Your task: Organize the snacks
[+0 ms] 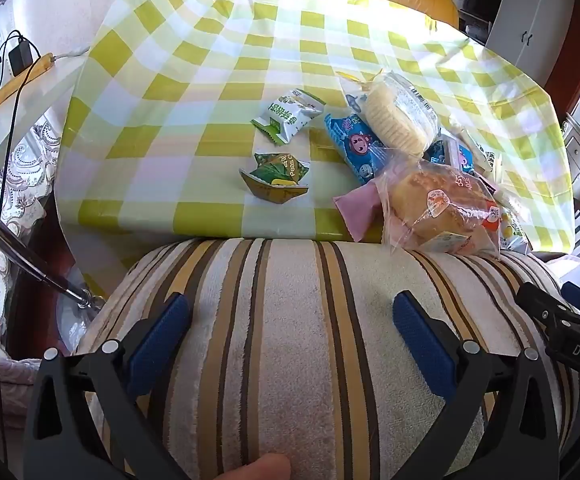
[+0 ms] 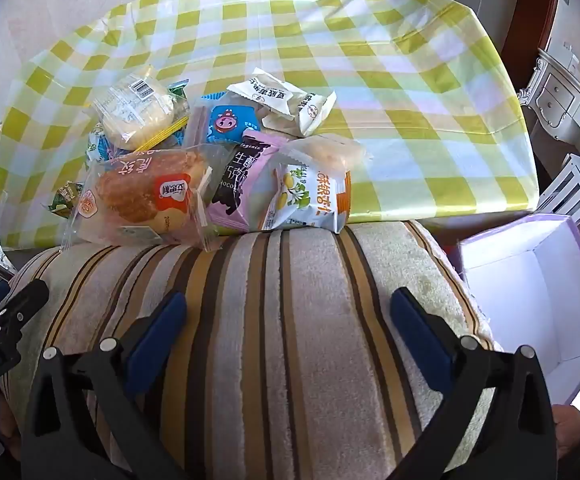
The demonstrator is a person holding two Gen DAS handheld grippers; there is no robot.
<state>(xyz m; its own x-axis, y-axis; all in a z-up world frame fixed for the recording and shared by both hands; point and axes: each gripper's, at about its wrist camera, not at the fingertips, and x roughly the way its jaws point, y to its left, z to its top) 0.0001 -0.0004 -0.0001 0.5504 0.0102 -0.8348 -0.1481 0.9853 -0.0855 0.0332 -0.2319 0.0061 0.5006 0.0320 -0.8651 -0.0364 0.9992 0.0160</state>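
Both grippers hang over a striped cushion [image 1: 290,340], tilted down toward the table, and neither has anything between its pads. The left gripper [image 1: 292,320] stands wide and empty; the right gripper [image 2: 290,316] is equally wide and empty. That reads as a ready stance before the first pick, with nothing sorted yet.

The snacks lie on a green-checked tablecloth [image 1: 209,60], bunched at the near edge. In the left view the pile sits at one o'clock from the gripper, with two packets apart from it at twelve: a white-and-green pouch [image 1: 290,114] and a crumpled green packet [image 1: 275,178] that reads "Peas". In the right view the pile is at eleven o'clock. A bread bag [image 2: 145,196] overhangs the table edge onto the cushion, probably just where it was dumped. Beside it are a purple bar [image 2: 241,184] with "Organic" and part of "Chocolate" legible, a white nut pouch [image 2: 310,196] with orange Chinese writing, a blue pack [image 2: 229,120] with a pig face, and a clear cracker bag [image 2: 137,110] showing a barcode.

An open white box [image 2: 530,300] sits at three o'clock of the right gripper, likely the destination, so the right side suits the loading.

The left gripper's body reads "GenRobot.AI"; the right's shows "DAS".
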